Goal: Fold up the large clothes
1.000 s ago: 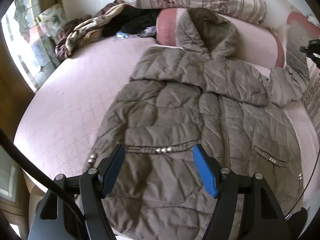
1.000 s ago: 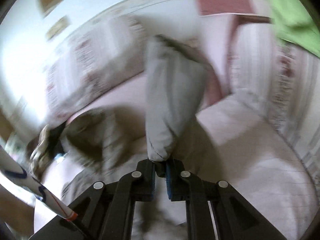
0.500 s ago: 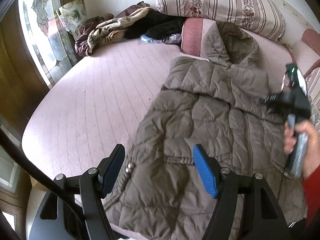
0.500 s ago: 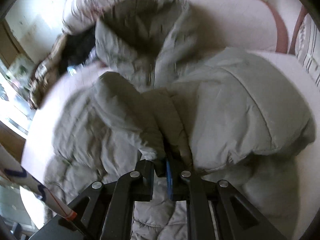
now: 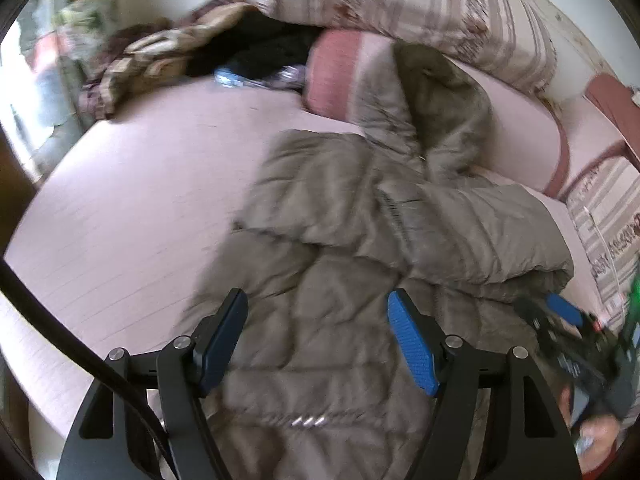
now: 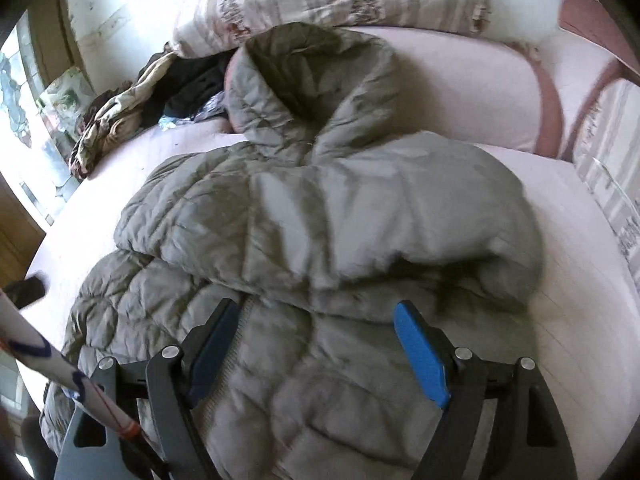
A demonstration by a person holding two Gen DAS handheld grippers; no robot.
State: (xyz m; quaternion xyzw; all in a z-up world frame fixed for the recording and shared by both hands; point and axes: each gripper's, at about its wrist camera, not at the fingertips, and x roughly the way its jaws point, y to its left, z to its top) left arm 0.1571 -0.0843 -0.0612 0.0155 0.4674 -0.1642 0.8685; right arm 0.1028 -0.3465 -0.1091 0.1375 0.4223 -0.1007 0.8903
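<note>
A grey-brown quilted hooded jacket point(image 5: 360, 248) lies front up on a pink bed point(image 5: 140, 184), hood toward the pillows. Both sleeves are folded across its chest; the right sleeve point(image 6: 400, 216) lies on top. My left gripper point(image 5: 316, 340) is open and empty, hovering above the jacket's lower front. My right gripper point(image 6: 316, 344) is open and empty, just above the jacket below the folded sleeve; it also shows in the left wrist view point(image 5: 560, 320) at the jacket's right edge.
Striped pillows point(image 5: 400, 4) and a pink bolster point(image 6: 480, 92) line the head of the bed. A heap of other clothes point(image 5: 168, 52) lies at the far left corner beside a window. Bare sheet stretches left of the jacket.
My right gripper carried the right sleeve over the chest, let it go and opened. The sleeve now lies folded across the jacket. My left gripper stayed open and shifted over the jacket.
</note>
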